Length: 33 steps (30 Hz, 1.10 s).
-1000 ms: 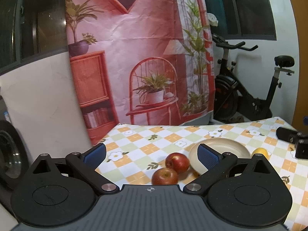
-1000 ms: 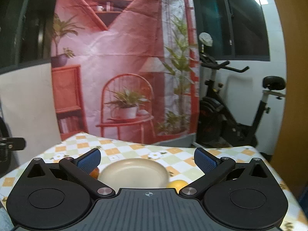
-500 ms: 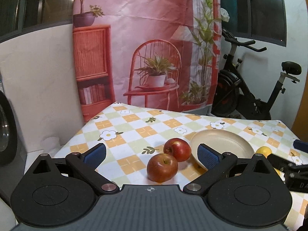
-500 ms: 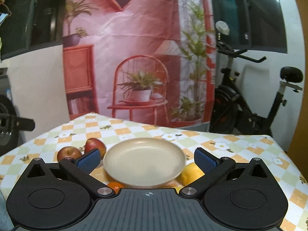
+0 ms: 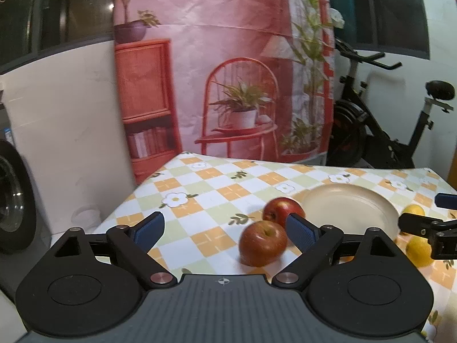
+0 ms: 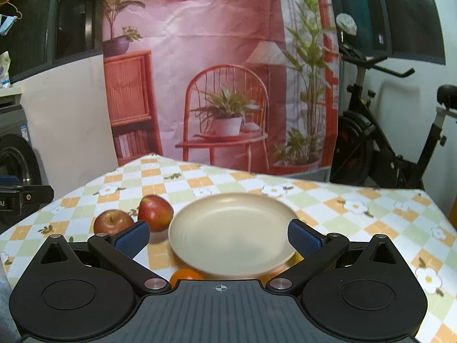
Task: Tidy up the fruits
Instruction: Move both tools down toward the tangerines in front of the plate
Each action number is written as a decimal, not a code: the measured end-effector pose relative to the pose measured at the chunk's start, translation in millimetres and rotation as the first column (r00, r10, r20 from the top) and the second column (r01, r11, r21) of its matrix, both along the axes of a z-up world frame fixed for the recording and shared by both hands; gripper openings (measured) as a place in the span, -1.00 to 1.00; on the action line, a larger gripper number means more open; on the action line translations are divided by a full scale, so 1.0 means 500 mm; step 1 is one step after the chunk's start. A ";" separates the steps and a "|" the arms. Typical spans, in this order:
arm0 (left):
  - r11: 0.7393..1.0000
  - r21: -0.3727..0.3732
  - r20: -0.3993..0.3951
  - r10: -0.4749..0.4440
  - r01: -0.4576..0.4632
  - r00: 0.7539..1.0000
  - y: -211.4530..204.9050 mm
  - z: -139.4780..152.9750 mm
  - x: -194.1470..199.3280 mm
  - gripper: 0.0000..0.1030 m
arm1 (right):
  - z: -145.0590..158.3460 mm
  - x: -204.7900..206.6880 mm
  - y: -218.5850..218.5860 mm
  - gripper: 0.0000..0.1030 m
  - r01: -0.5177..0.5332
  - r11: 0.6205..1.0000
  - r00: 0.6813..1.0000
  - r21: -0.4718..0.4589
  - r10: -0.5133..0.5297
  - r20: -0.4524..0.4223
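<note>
Looking at a table covered in a checked cloth, orange, pale green and white squares with little daisies and leaf sprigs printed on it. Behind it hangs a wrinkly pink backdrop with a printed red chair, potted plants, a lamp and a bookshelf. An exercise bike stands off to the right by a white wall, and dark windows run along the top. Part of a round washer door shows at the far left.

Stuff on the table: a smooth, round, shallow cream plate with nothing in it. Two shiny red apples sit touching each other just left of the plate, one with its stem dimple facing up. Yellow lemons lie on the plate's right side, and an orange peeks out at the plate's near edge, mostly hidden by the tool body.

The left tool has its jaws wide but closing in; the nearer apple sits out ahead, over toward the right finger, and no pad touches it. The right tool is spread wide, holding nothing, with the plate lined up ahead between its ribbed blue pads. Both tools are matte black plastic.
</note>
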<state>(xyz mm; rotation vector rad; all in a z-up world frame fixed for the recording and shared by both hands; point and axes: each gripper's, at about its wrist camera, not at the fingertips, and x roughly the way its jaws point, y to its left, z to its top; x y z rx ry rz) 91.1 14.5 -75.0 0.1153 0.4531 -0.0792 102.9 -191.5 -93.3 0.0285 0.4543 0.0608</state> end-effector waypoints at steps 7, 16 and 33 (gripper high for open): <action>1.000 -0.012 -0.047 -0.021 0.021 0.999 -0.015 -0.025 -0.004 0.79 | -0.034 -0.025 0.001 0.99 -0.018 1.000 0.998 0.011 0.019 -0.052; 0.998 0.031 -0.074 -0.060 0.062 0.995 -0.018 -0.043 -0.012 0.76 | -0.044 -0.033 0.000 0.97 -0.042 0.998 0.994 0.041 0.046 -0.095; 0.995 -0.035 -0.099 -0.091 0.088 0.991 -0.017 -0.049 -0.034 0.52 | -0.037 -0.067 0.028 0.36 -0.151 0.988 0.976 0.031 0.154 -0.152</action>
